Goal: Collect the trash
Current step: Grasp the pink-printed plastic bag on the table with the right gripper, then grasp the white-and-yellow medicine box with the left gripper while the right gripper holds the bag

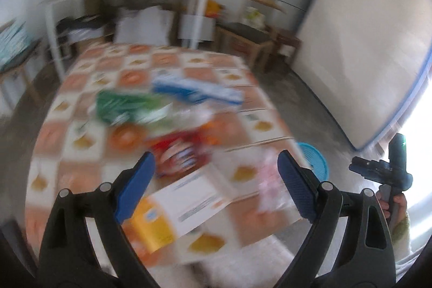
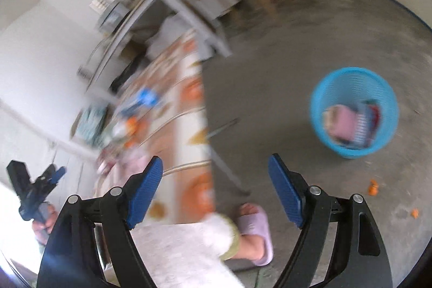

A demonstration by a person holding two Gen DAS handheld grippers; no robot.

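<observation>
Through the left wrist camera, your left tongs (image 1: 216, 180) are spread wide with nothing between the pads, hanging above the near edge of the desk (image 1: 67, 88) and tilted down at it. The trash is a blurred heap on the checked cloth: a white and orange carton (image 1: 175, 215) nearest, a red wrapper (image 1: 178, 153) just past it, a green packet (image 1: 118, 104) and a blue and white packet (image 1: 194, 91) further back, something pale pink (image 1: 270, 180) to the right. The blue bin (image 1: 316, 161) peeks out past the desk's right edge. I judge you are between pieces, lining up the next pick; the carton lies closest, so come down over it with the jaws straddling its narrow side.

Through the right wrist camera, your right tongs (image 2: 216, 190) are also gaping and empty, angled down at the concrete floor (image 2: 297, 45). The bin (image 2: 353, 112) stands on the floor ahead to the right, well apart from the tips, with pink and striped scraps already inside. Your slippered foot (image 2: 253, 228) is directly below, and your other hand (image 2: 40, 220) grips its tool at the left edge. This looks like the moment after a drop, so swing back toward the desk
</observation>
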